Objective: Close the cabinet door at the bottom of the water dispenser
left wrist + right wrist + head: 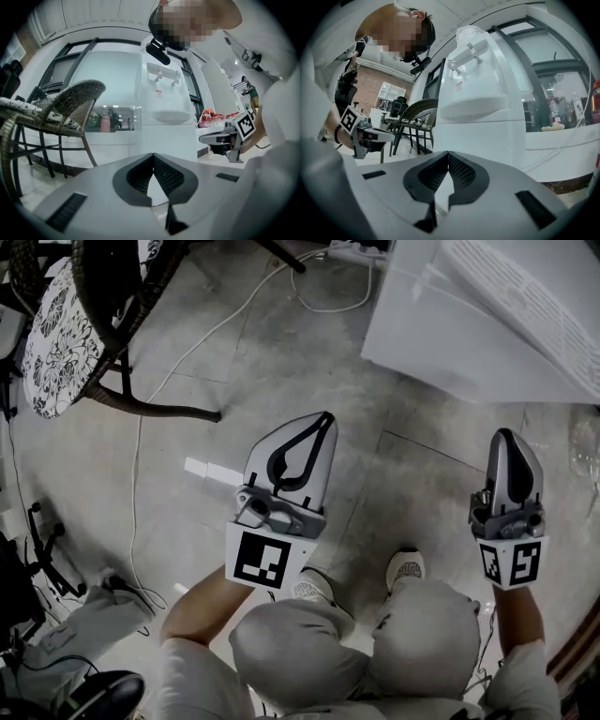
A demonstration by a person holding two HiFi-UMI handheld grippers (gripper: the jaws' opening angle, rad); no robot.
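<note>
The white water dispenser (487,315) stands at the top right of the head view, ahead of my knees. In the left gripper view the dispenser (164,93) rises straight ahead with its taps and drip tray; its lower cabinet front (164,136) looks flat, and no door stands out from it. The right gripper view shows the same cabinet front (483,140) close by and smooth. My left gripper (325,418) is shut and holds nothing, a little left of the dispenser. My right gripper (503,434) is also shut and holds nothing, just short of the dispenser's base.
A wicker chair (66,324) with a patterned cushion stands at the upper left, its metal legs on the tiled floor. White cables (234,315) run across the floor to a power strip (352,251). Bottles (555,112) stand on the window ledge behind the dispenser.
</note>
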